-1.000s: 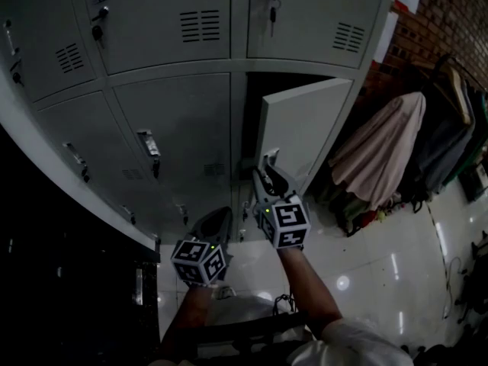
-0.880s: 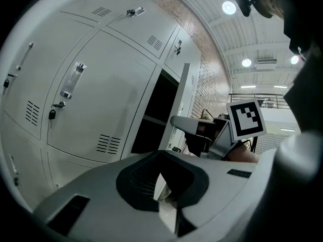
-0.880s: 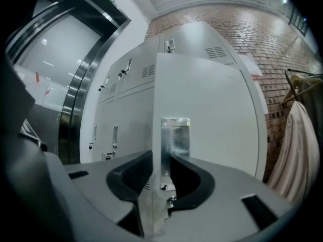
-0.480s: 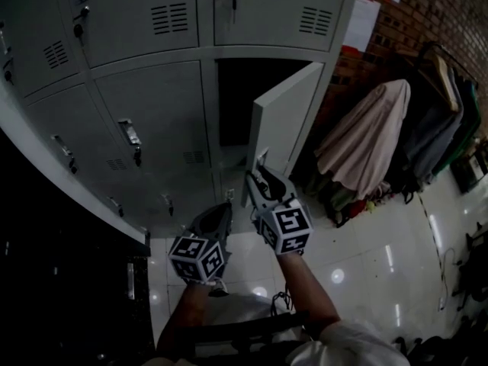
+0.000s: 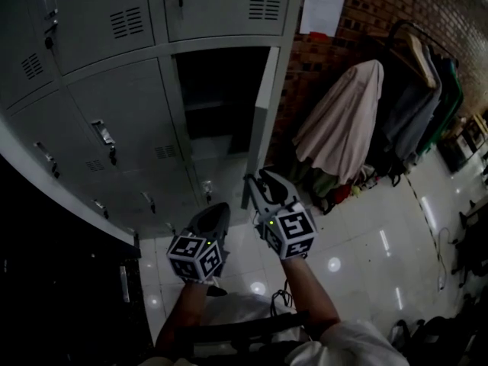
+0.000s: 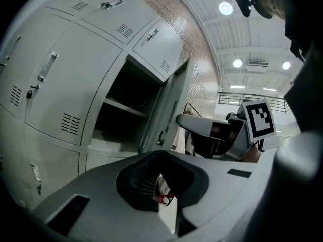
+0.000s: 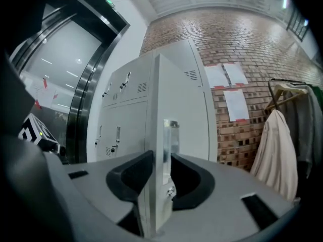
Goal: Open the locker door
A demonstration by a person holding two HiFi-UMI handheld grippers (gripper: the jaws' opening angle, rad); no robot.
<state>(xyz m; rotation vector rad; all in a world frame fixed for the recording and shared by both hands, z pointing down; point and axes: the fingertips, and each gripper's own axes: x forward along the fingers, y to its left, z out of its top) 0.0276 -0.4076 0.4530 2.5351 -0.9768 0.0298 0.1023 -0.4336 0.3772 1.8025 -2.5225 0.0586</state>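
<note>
The grey locker door (image 5: 263, 120) stands swung out, edge-on in the head view, beside its dark open compartment (image 5: 217, 97). My right gripper (image 5: 255, 183) holds the door's free edge low down. In the right gripper view the door edge (image 7: 157, 135) and its metal handle plate (image 7: 170, 135) sit between the right gripper's (image 7: 161, 171) jaws, which are closing, pads against both faces. My left gripper (image 5: 216, 213) hangs below the lockers, shut and empty. In the left gripper view, the left gripper (image 6: 162, 154) points at the open door (image 6: 169, 110), with the right gripper (image 6: 202, 126) beside it.
Closed lockers (image 5: 122, 120) with hanging keys fill the left and top. A brick wall (image 5: 351, 29) with a paper notice (image 5: 324, 2) is right of them. Garments on a rack (image 5: 343, 120) hang close to the door's swing. A dark counter (image 5: 46, 242) lies at left.
The door has swung wider, from half ajar to edge-on, with the right gripper staying on its edge. The left gripper has stayed low and idle. The head view has shifted.
</note>
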